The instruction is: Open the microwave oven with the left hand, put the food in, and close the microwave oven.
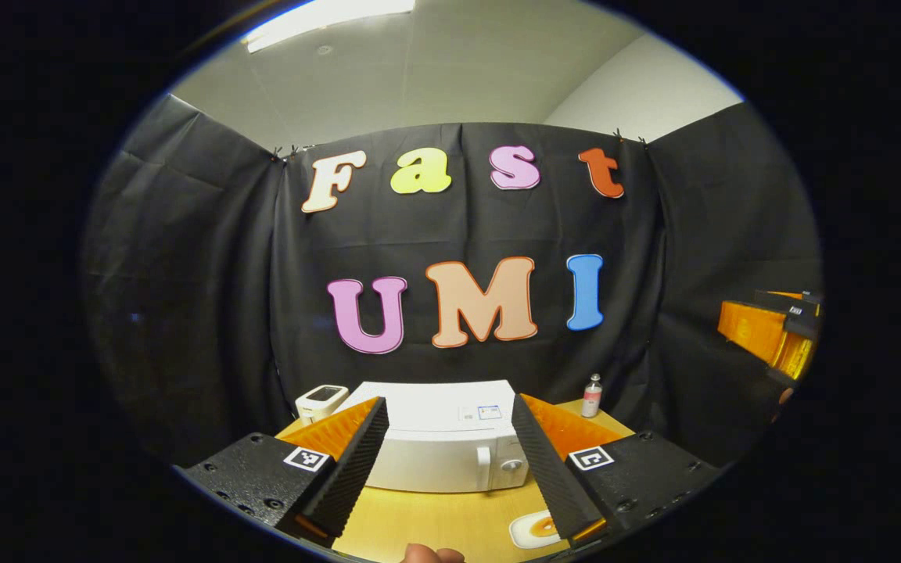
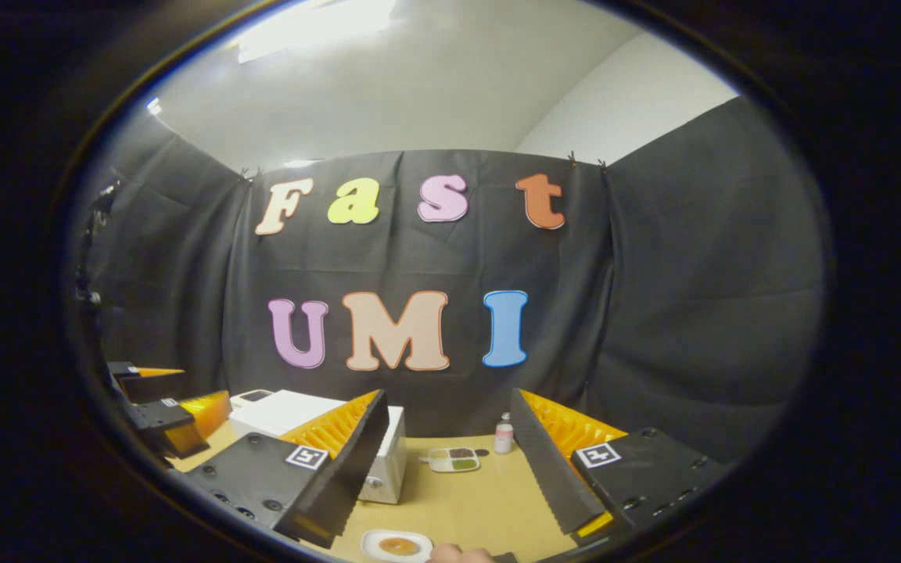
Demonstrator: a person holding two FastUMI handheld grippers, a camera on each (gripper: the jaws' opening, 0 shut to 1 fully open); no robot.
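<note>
My left gripper and right gripper both hang spread wide, holding nothing. Ahead of the left one the white microwave sits shut on the wooden table; the plate of food lies near me.

Smooth glossy white plastic microwave; light wood-look worktop, slight sheen; matt black cloth wall, creased.
</note>
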